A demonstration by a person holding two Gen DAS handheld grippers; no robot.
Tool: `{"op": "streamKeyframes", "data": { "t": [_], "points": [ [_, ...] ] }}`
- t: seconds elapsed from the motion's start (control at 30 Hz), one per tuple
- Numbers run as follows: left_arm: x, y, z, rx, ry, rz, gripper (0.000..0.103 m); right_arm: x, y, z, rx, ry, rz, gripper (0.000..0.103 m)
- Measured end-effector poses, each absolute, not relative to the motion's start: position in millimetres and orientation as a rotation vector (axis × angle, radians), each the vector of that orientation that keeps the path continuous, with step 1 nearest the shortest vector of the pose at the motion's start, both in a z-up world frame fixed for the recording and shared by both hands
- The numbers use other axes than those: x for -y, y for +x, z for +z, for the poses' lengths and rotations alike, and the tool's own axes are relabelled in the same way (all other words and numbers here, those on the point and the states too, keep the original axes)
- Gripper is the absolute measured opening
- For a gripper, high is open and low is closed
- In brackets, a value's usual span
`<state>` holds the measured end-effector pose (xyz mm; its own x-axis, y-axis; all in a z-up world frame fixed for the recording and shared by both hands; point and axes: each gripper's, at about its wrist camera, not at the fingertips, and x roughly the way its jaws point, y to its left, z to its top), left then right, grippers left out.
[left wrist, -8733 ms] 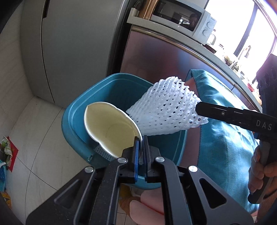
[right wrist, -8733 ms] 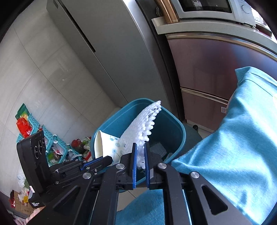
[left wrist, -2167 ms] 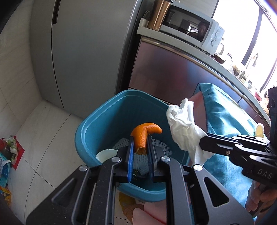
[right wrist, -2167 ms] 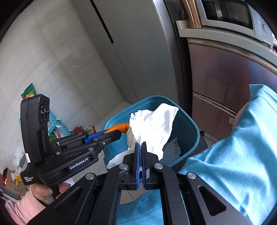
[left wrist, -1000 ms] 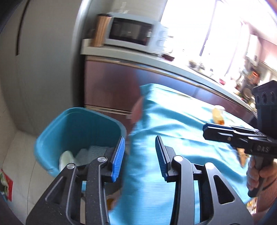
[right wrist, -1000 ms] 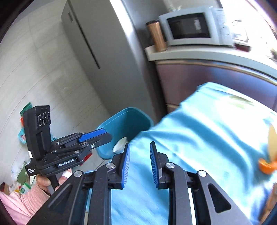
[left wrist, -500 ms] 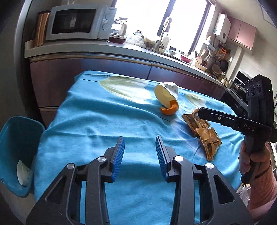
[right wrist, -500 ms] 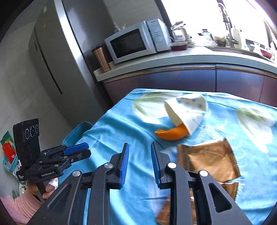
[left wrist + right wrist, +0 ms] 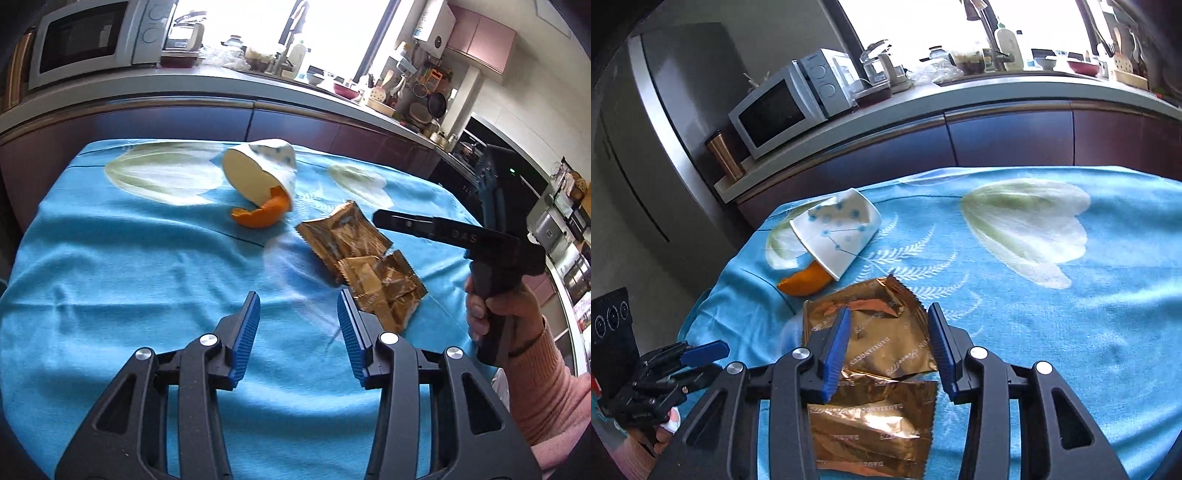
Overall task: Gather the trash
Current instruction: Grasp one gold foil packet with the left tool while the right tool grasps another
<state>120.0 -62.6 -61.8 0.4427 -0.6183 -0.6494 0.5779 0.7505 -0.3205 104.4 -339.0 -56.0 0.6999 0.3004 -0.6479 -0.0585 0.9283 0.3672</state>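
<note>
Lying on tablecloth (image 9: 110,273): paper cup (image 9: 255,173) tipped over, orange peel (image 9: 260,214) at its mouth
Wrappers: gold wrappers (image 9: 875,350) beneath right gripper (image 9: 886,341)
Jaws: left gripper (image 9: 297,325), right gripper both spread, empty

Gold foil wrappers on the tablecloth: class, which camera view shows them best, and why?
The right wrist view: the gold foil wrappers fill the foreground between the open right gripper, with print visible. The left wrist view shows them smaller, off to the right.
</note>
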Motion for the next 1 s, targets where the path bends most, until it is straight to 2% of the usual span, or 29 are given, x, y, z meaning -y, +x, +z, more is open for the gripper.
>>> {"op": "streamKeyframes", "data": {
  "t": [0.37, 0.4, 0.47, 0.5, 0.57, 0.63, 0.73, 0.9, 1.0],
  "points": [
    [121, 109, -79, -0.946, -0.042, -0.901, 0.048, 345, 115, -72, -0.832, 0.407, 0.286, 0.042],
    [126, 109, -82, -0.964, -0.038, -0.91, 0.048, 345, 115, -73, -0.835, 0.412, 0.294, 0.04],
    [133, 110, -86, -0.986, -0.016, -0.898, 0.048, 344, 114, -75, -0.845, 0.415, 0.311, 0.03],
    [136, 110, -86, -0.982, -0.007, -0.898, 0.048, 343, 114, -76, -0.848, 0.419, 0.32, 0.029],
    [139, 109, -86, -0.98, -0.005, -0.893, 0.043, 342, 112, -77, -0.853, 0.419, 0.332, 0.025],
    [141, 111, -89, -0.991, -0.004, -0.879, 0.029, 341, 109, -76, -0.852, 0.423, 0.345, 0.018],
    [141, 112, -88, -0.984, 0.001, -0.85, 0.018, 340, 107, -76, -0.847, 0.432, 0.365, 0.01],
    [137, 109, -87, -0.97, -0.003, -0.839, 0.008, 337, 102, -73, -0.838, 0.437, 0.395, 0.004],
    [132, 106, -82, -0.953, -0.011, -0.84, 0.006, 338, 99, -71, -0.824, 0.444, 0.404, 0.002]
  ]
}}
